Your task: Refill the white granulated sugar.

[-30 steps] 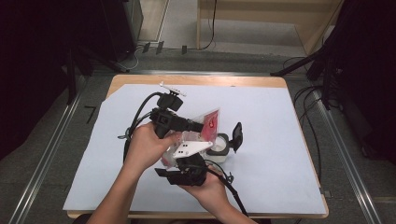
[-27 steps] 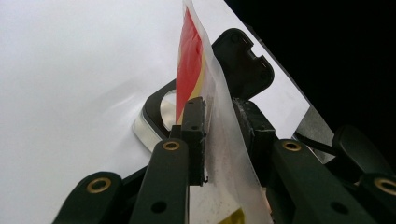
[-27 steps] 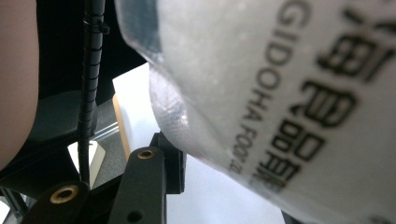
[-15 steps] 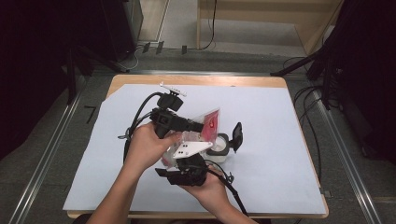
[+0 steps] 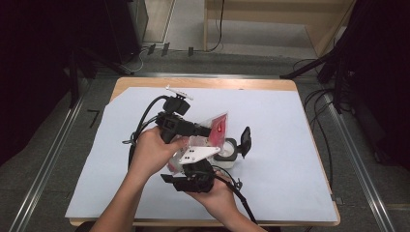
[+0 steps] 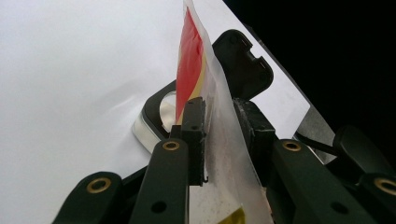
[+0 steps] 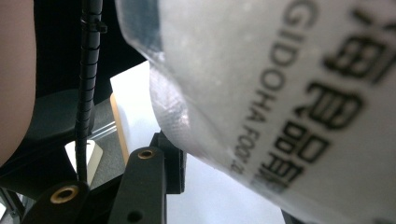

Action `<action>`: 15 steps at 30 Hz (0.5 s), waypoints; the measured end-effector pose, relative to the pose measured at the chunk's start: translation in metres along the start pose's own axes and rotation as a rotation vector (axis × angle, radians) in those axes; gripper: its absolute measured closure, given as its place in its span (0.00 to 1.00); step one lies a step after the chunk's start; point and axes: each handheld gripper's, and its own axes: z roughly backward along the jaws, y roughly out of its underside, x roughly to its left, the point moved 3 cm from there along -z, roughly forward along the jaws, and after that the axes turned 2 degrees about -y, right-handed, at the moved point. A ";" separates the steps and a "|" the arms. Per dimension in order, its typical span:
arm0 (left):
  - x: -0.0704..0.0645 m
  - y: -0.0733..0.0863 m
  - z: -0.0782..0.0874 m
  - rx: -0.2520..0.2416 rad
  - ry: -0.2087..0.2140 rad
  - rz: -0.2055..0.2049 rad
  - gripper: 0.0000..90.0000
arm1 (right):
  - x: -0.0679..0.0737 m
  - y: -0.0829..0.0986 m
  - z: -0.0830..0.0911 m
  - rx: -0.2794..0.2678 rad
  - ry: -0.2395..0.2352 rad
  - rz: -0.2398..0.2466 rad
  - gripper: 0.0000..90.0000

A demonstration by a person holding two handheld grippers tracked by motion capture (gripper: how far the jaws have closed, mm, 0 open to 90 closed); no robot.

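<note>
Clear plastic, thin and a little crinkled, forms the packet (image 6: 219, 140) that stands between the jaws of the left gripper (image 6: 219, 133); these jaws are closed narrowly on it, and their rough black pads press both of its faces. Beyond the jaws the packet rises with a red and yellow print on its upper part. Behind it, on the white table (image 6: 70, 70), sits a round metal container (image 6: 156, 119) with a black hinged lid (image 6: 245, 58) standing open. The right gripper (image 5: 193, 179) is just under the packet in the high view. In the right gripper view the packet (image 7: 289, 93) is very close and blurred, with black letters on frosted film, and it hides one jaw, so I cannot tell how far these jaws are open.
</note>
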 end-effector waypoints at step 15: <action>-0.003 -0.002 -0.002 0.001 0.006 -0.016 0.84 | -0.001 0.001 0.002 -0.007 0.016 -0.009 0.70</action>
